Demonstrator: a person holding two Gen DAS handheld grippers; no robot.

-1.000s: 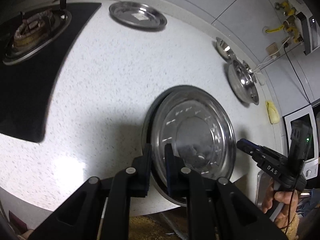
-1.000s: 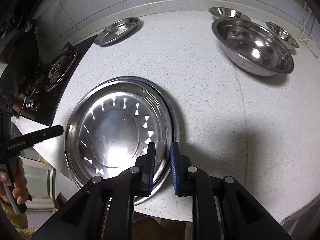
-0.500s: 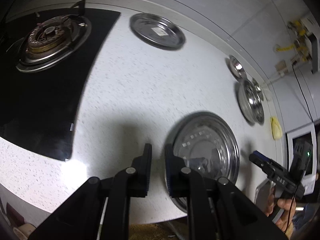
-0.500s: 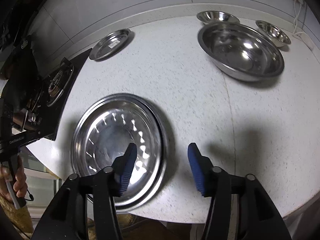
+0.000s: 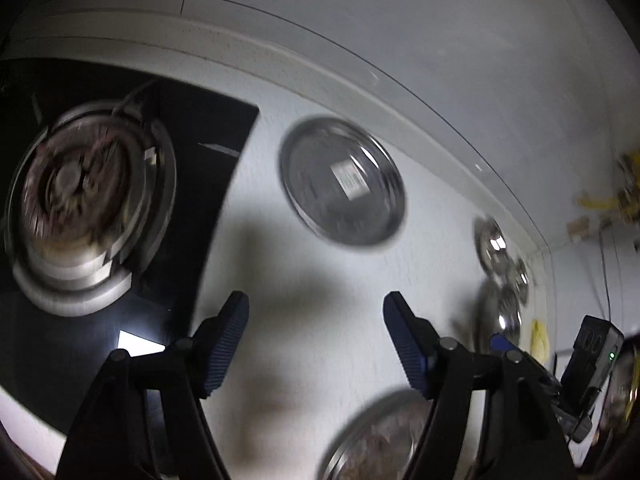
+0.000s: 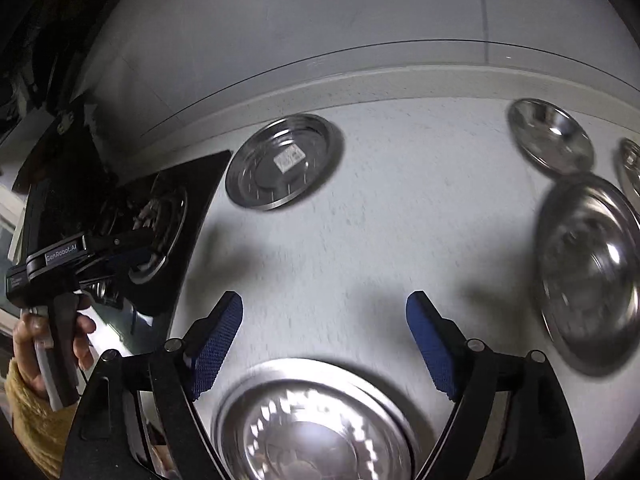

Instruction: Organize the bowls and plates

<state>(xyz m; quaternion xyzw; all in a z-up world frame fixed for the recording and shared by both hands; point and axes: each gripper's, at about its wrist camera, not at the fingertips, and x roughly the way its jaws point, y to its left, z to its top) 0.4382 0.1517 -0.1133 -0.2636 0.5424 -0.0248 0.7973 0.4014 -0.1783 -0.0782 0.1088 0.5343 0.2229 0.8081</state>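
— Two grippers, both empty? 
— Yes. The left gripper [image 5: 316, 344] and the right gripper [image 6: 324, 344] are each spreading their jaws over bare countertop [image 6: 360, 248], nothing between the pads. 
— And the dishes? 
— The large plate [image 6: 316, 420] lies flat at the near edge. A small plate [image 6: 284, 162] sits by the stove [image 5: 88, 208]; the big bowl [image 6: 588, 272] rests far right.

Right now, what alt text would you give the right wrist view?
The right gripper, jaws opening with nothing between them, hangs over a pale speckled countertop just beyond a large steel plate. A small steel plate with a label lies near the wall beside a black stove, and steel bowls sit at right.
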